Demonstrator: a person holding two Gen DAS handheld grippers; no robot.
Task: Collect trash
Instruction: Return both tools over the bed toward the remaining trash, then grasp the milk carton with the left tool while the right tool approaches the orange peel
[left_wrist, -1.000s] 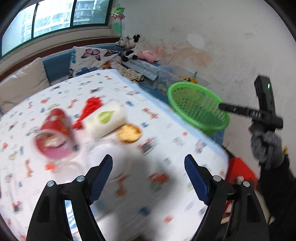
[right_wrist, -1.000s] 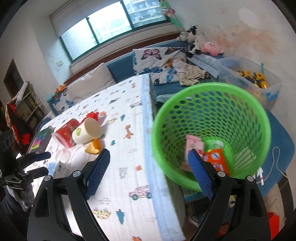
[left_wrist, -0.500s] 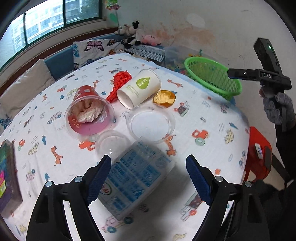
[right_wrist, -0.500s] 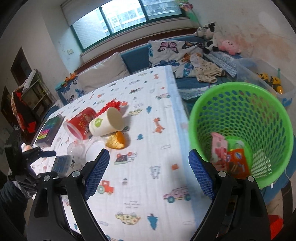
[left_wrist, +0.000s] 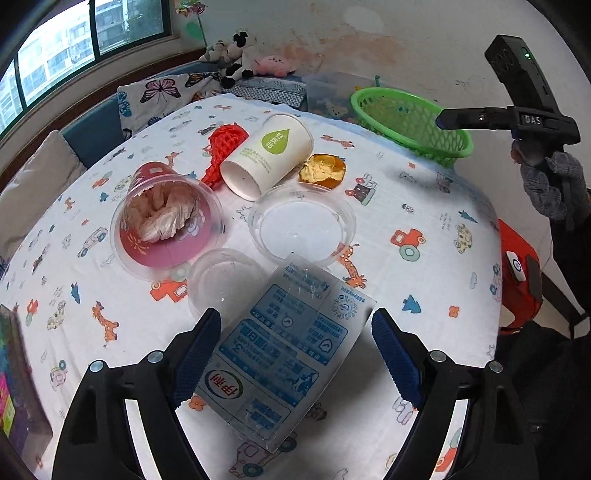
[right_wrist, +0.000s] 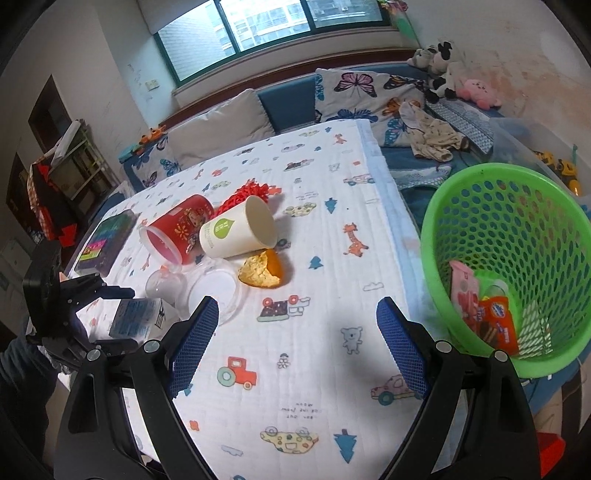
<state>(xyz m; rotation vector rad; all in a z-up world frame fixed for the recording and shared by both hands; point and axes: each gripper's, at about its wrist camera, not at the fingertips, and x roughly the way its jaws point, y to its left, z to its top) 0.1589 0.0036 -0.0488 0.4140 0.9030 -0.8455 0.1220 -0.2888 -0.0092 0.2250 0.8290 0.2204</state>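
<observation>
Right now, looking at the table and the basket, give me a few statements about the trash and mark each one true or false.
1. The white paper cup is lying on its side. True.
2. The green basket is empty. False: it already holds several wrappers.
3. The left gripper is clamped on the milk carton. False: its jaws stand wide on either side of the carton, not pressing on it.
4. The red cup has crumpled paper inside. True.
5. The right gripper holds the gold foil piece. False: it is open with nothing between its jaws, and the foil lies on the tablecloth.
</observation>
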